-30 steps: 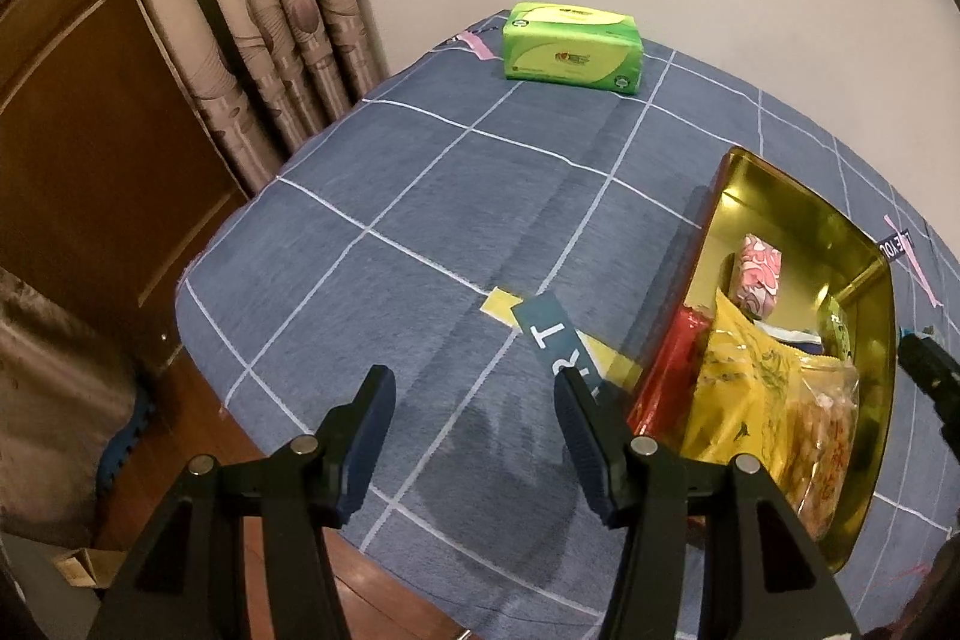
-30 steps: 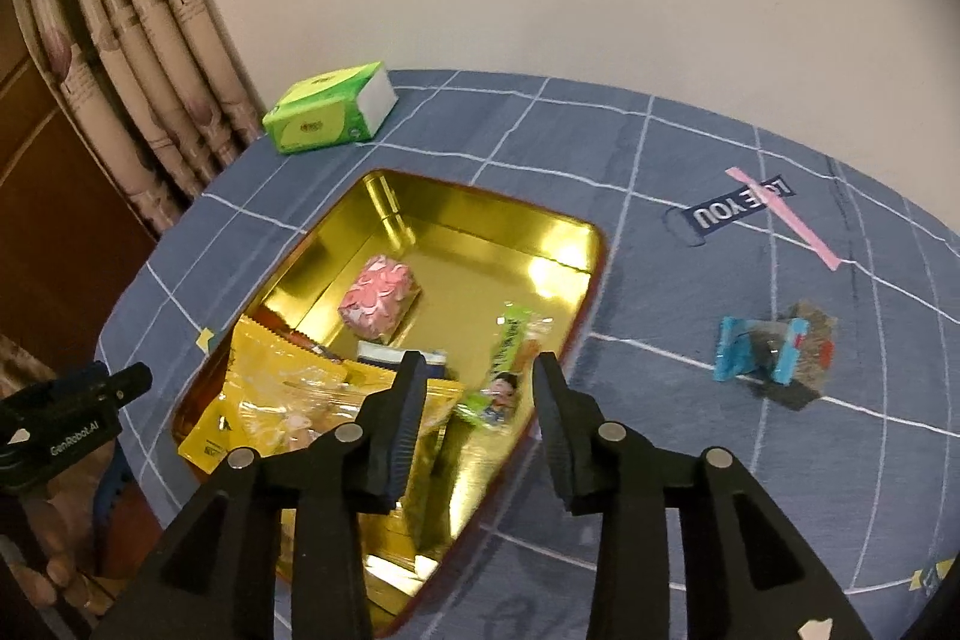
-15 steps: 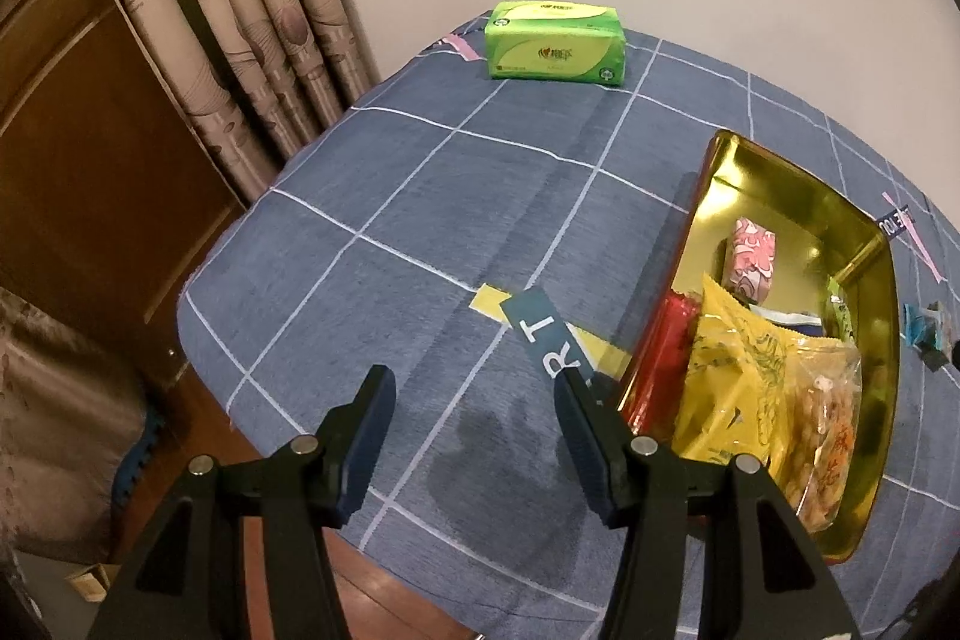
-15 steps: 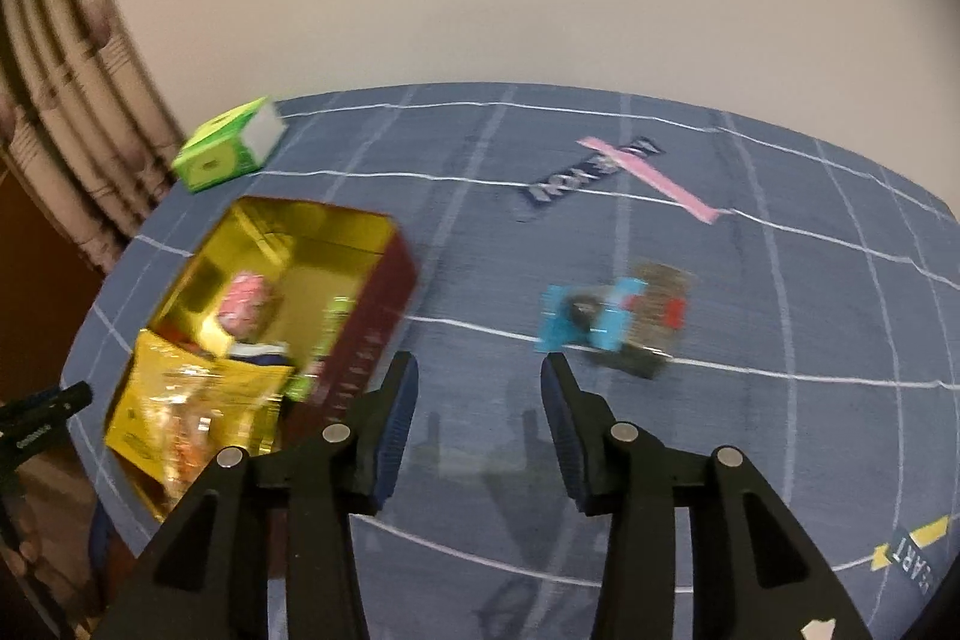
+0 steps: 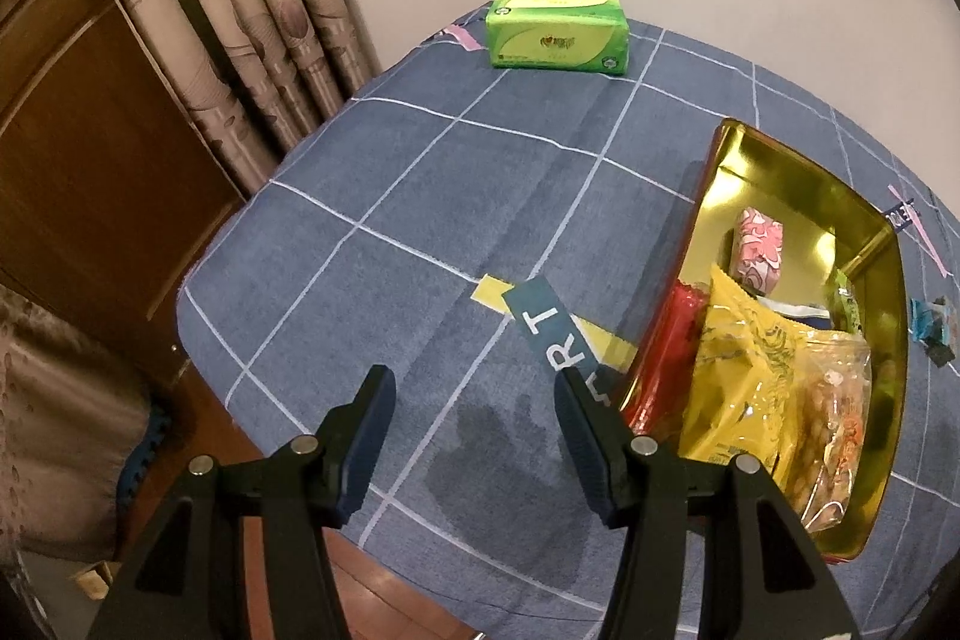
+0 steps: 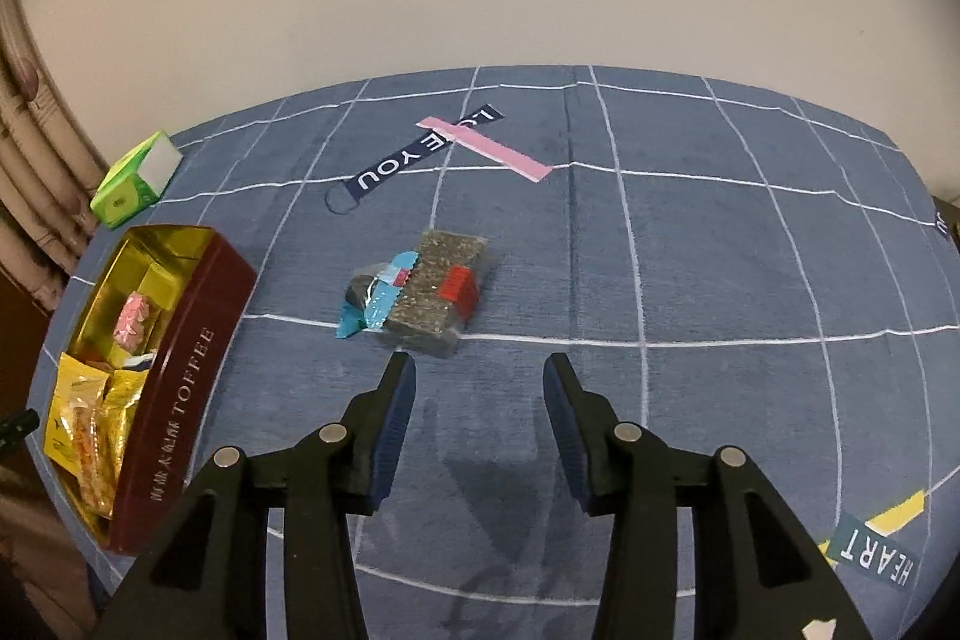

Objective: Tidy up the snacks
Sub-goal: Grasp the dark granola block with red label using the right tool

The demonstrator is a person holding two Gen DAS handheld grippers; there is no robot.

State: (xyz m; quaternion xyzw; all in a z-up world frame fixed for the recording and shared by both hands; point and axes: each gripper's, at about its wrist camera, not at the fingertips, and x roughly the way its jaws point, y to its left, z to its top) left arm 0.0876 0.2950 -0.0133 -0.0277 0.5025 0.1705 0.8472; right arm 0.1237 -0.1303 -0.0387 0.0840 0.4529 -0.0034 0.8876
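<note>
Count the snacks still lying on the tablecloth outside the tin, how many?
2, touching each other: a blue-wrapped candy and a clear-wrapped dark seed bar lying just past the right gripper. None show elsewhere on the cloth, though the grippers hide a bit of it.

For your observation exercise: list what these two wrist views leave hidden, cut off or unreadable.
- Dark red toffee tin, right wrist view: its near wall hides the gold floor.
- Yellow crinkly snack bags, left wrist view: they cover whatever lies beneath.
- Blue foil candy, left wrist view: too small at the edge.
- Green tissue pack: print unreadable.
</note>
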